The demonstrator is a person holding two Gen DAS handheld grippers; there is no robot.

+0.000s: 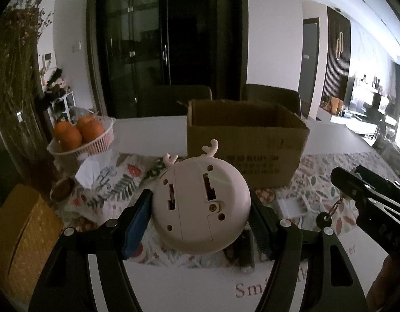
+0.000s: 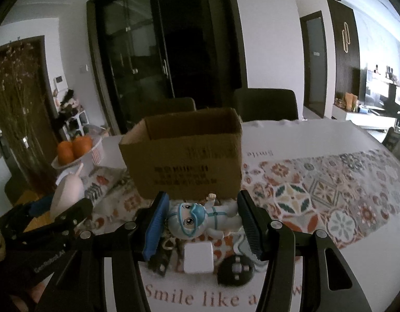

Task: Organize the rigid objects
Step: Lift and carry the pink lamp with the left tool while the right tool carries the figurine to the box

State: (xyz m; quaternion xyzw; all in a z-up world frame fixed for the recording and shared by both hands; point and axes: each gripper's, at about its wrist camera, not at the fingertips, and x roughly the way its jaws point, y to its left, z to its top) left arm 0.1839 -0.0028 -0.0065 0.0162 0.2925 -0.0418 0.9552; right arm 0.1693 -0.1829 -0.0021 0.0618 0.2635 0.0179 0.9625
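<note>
My left gripper [image 1: 200, 208] is shut on a round pink toy with antlers [image 1: 200, 205], held above the patterned tablecloth [image 1: 116, 182] in front of the open cardboard box [image 1: 241, 145]. The toy also shows at the left of the right wrist view [image 2: 68, 192]. My right gripper [image 2: 202, 218] is shut on a small white and blue figurine [image 2: 200, 217] lying sideways between its pads, just in front of the box [image 2: 184, 161]. Below it on the table lie a white cube [image 2: 198, 258], a round black object [image 2: 235, 270] and a small dark item [image 2: 160, 258].
A white basket of oranges [image 1: 80, 135] stands at the back left, beside a vase of dried flowers [image 1: 15, 78]. A yellow box [image 1: 17, 234] sits at the near left. Two dark chairs [image 2: 265, 106] stand behind the table. A key ring [image 1: 327, 215] hangs from the right gripper.
</note>
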